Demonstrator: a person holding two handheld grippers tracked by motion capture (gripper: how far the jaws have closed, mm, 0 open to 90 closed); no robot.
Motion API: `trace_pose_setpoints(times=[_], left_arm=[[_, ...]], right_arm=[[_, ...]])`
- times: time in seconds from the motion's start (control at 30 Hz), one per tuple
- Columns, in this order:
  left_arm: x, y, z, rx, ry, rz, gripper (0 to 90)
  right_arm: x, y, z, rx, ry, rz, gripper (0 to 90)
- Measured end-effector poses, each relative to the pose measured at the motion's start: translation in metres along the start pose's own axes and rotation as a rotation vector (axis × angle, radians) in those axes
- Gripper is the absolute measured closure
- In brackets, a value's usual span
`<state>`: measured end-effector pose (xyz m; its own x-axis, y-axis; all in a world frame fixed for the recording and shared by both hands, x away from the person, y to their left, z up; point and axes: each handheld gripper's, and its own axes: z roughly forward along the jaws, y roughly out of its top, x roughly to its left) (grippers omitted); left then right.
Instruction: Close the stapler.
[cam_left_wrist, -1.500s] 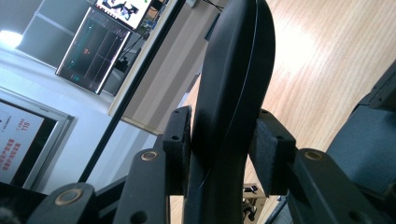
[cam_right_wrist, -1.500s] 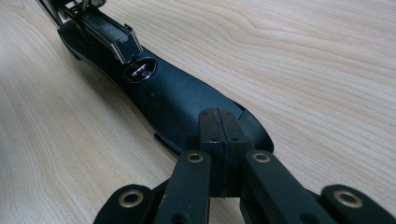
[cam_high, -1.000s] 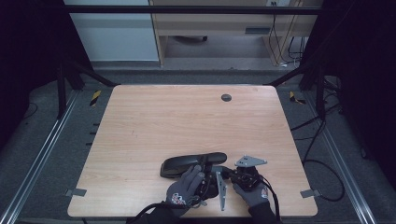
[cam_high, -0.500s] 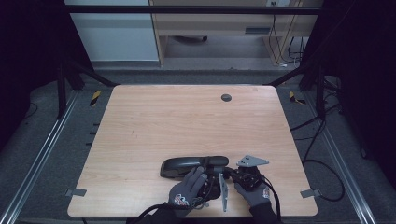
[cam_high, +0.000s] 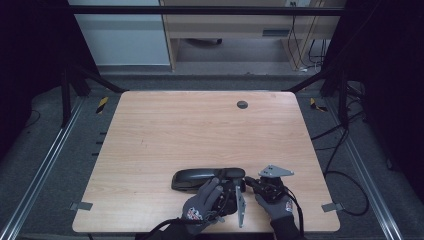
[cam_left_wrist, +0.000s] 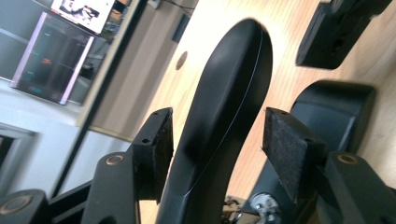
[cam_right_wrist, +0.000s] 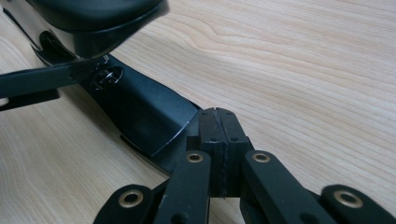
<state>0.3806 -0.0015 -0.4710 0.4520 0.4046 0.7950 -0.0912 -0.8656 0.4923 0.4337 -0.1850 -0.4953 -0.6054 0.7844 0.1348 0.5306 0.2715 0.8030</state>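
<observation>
Near the table's front edge, your left gripper (cam_left_wrist: 219, 149) straddles the black mirror (cam_high: 207, 177), jaws wide, ungripped; your right gripper (cam_right_wrist: 219, 140) is pressed closed beside its mount (cam_right_wrist: 140, 116). Grasp pending.

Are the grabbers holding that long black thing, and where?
The left gripper has its jaws open on either side of the long black mirror body, not pinching it. The right gripper has its jaws shut against the mirror's black mount; whether it grips is unclear.

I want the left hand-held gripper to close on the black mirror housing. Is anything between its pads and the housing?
Nothing visible: the black mirror housing sits between the open pads of the left hand-held gripper, with only small gaps on either side.
</observation>
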Motion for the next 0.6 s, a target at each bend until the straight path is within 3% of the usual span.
trace_pose_setpoints(times=[0.27, 0.4, 0.6], left_arm=[[0.014, -0.002, -0.007, -0.054, -0.136, -0.106, 38.3], [0.021, -0.004, -0.011, -0.083, -0.185, -0.157, 37.5], [0.033, -0.007, -0.018, -0.111, -0.225, -0.219, 37.1]], right_arm=[[-0.005, -0.001, -0.003, -0.006, -0.016, 0.018, 90.0], [-0.006, -0.001, -0.003, -0.009, -0.017, 0.014, 90.0], [-0.008, 0.001, -0.005, -0.015, -0.021, 0.021, 90.0]])
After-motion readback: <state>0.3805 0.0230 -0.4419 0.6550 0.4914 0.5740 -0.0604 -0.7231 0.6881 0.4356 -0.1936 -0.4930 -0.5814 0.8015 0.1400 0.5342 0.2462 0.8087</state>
